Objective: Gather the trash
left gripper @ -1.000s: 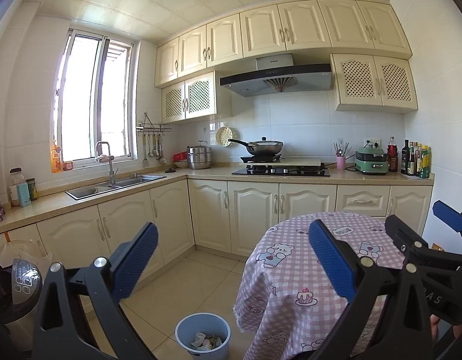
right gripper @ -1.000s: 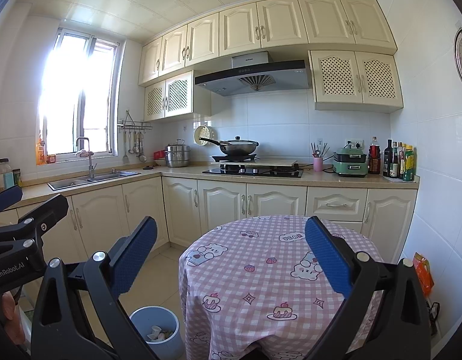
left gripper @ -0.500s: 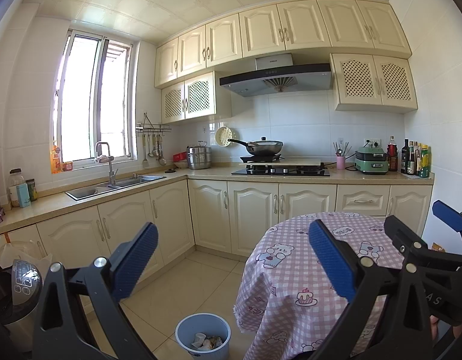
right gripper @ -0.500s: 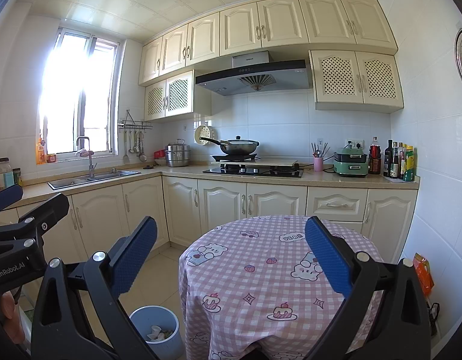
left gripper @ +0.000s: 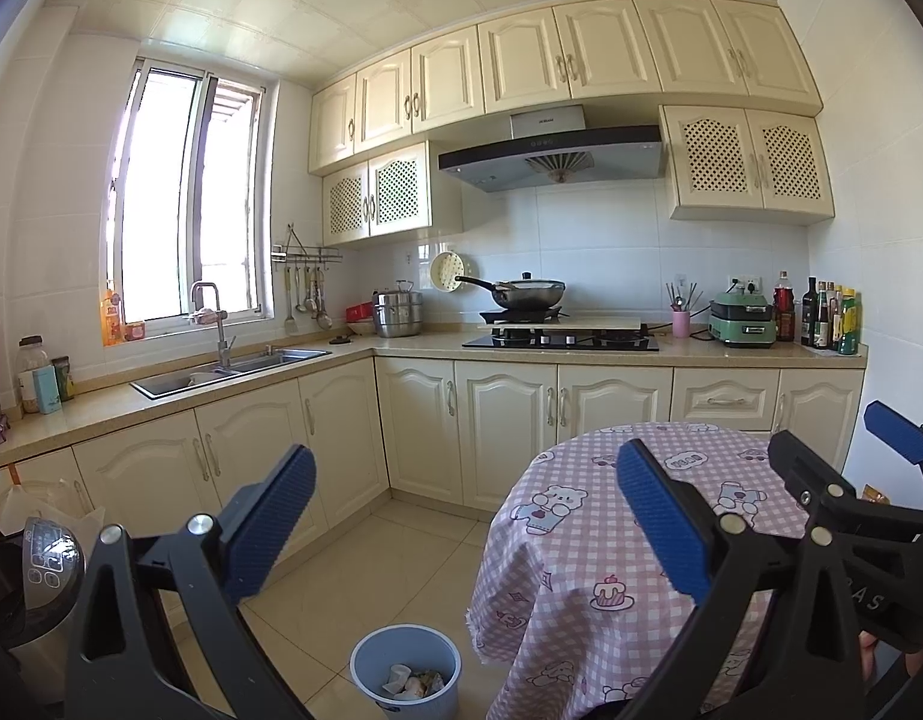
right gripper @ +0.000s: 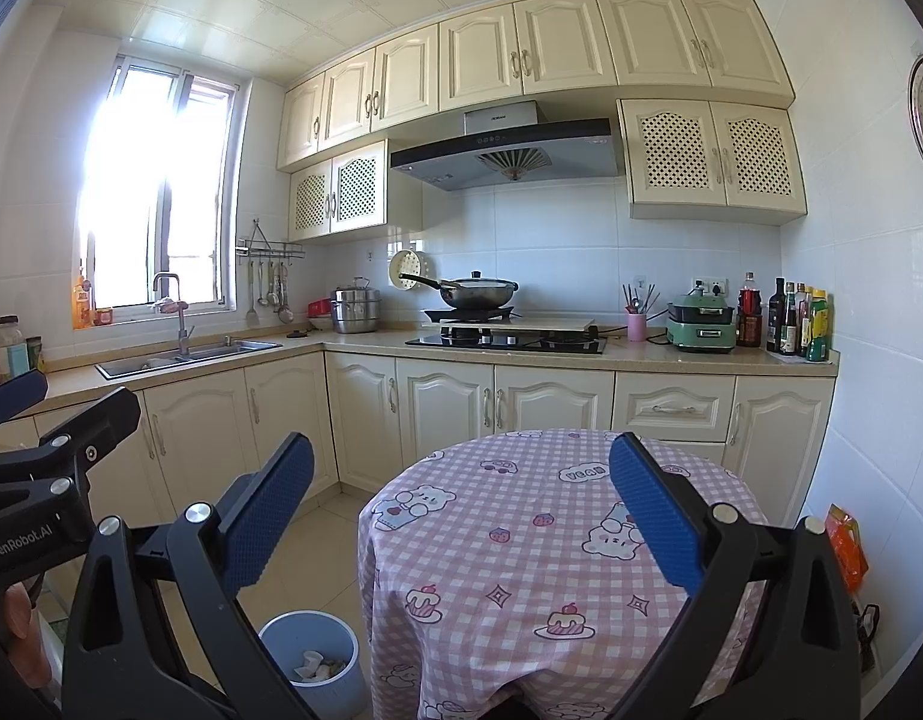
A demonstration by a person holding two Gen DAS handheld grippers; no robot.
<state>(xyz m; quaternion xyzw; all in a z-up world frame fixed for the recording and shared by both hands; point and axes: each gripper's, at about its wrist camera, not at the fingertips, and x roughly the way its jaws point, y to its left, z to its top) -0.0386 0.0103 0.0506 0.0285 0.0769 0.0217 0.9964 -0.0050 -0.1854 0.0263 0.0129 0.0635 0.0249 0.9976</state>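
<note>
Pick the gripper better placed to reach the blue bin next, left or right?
Left, marginally. Both grippers are open and empty; the blue bin sits between the left gripper fingers, but off to the side of the right gripper.

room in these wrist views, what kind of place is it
A home kitchen, most likely: a gas hob with a wok under a range hood, and a steel sink by the window.
</note>
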